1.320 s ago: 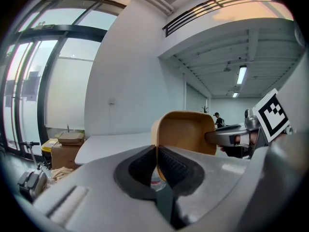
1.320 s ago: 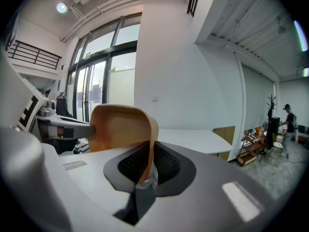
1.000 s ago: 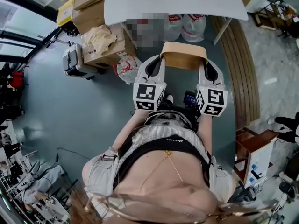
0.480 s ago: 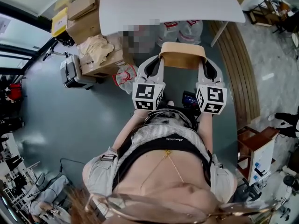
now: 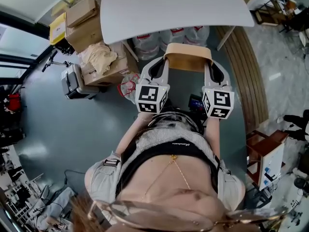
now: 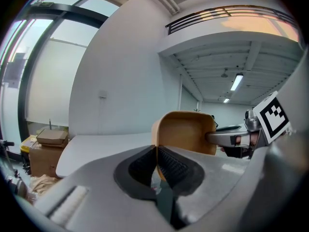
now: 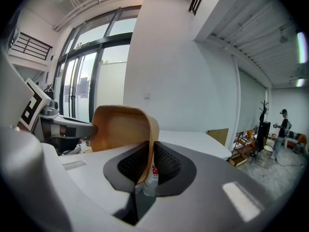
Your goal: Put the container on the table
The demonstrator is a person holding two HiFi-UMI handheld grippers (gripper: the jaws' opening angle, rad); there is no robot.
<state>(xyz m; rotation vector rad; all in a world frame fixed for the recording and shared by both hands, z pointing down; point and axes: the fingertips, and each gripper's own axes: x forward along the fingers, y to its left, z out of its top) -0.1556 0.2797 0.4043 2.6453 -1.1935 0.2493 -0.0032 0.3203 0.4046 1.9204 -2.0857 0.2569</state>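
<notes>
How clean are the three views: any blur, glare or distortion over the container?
Head view: sharp, fisheye-warped toward the edges, container evenly lit. Left gripper view: dark rounded corners, ceiling lamp glares, container sharp. Right gripper view: bright windows behind, container still clear.

A white desk (image 5: 174,8) with a rounded top stands over a grey-blue floor (image 5: 72,129). Stacked cardboard boxes (image 5: 87,33) and a grey case (image 5: 75,79) sit on the floor at its left. Clear plastic jugs (image 5: 195,35) stand beneath the desk's near edge, and a wooden slatted platform (image 5: 251,81) runs along the right.
</notes>
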